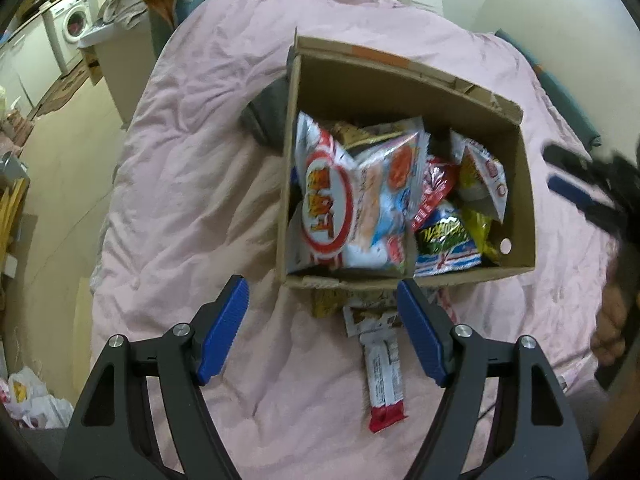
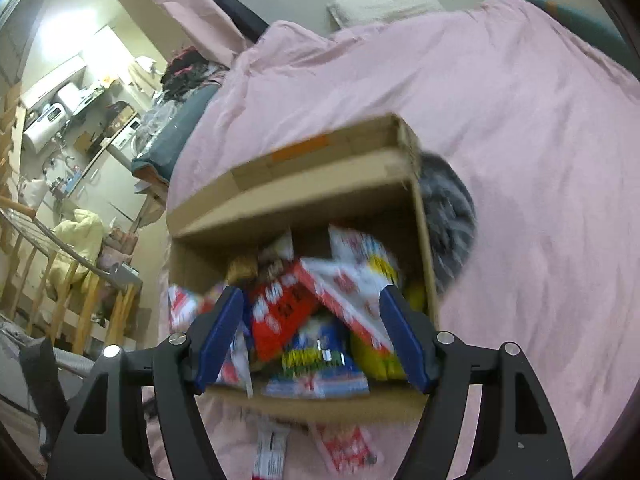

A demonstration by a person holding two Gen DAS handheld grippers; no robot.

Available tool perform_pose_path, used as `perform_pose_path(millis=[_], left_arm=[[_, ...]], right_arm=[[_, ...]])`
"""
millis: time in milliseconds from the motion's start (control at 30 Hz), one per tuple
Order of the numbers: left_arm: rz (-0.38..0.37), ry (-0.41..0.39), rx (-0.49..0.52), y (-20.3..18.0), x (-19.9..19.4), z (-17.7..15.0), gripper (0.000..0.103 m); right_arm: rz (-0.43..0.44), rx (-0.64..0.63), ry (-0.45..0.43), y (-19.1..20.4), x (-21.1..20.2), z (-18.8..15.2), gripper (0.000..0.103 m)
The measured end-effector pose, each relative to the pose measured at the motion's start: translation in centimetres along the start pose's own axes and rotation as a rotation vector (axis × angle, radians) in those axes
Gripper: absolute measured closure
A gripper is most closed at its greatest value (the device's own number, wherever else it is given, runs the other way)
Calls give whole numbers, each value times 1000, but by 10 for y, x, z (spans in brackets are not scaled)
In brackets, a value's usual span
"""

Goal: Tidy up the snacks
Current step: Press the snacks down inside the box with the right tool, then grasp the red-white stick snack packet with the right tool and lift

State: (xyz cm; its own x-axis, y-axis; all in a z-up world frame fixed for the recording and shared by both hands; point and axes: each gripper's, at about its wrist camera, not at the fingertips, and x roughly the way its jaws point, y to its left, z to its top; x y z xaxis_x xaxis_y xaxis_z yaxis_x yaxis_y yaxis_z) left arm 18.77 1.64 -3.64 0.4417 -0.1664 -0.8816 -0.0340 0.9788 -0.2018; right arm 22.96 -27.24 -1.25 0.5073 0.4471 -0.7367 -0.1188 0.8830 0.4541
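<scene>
Snacks gathered in a cardboard box [image 1: 408, 280] on a bed with a pink duvet [image 1: 192, 184].
I hold the left claw [image 1: 322, 330] with jaws apart and empty above a red-ended bar [image 1: 384, 380] lying just outside the box's near wall; my right claw [image 2: 312, 336], jaws also apart and gripping nothing, hangs over the packets [image 2: 304, 320] inside the box.

Each tool has two black arms with triangular cut-outs, silver round screw heads at the joints, and ribbed blue pads on the fingers: the left tool [image 1: 322, 326] and the right tool [image 2: 312, 334] look alike.
</scene>
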Motion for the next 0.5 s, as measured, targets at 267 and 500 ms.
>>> perform_pose_path(millis=[267, 500], left_arm=[[18, 1, -10, 2, -2, -9, 30], [19, 17, -52, 13, -6, -23, 30]], right_arm=[[-42, -11, 63, 0, -8, -42, 29], [-120, -67, 165, 3, 10, -71, 28]])
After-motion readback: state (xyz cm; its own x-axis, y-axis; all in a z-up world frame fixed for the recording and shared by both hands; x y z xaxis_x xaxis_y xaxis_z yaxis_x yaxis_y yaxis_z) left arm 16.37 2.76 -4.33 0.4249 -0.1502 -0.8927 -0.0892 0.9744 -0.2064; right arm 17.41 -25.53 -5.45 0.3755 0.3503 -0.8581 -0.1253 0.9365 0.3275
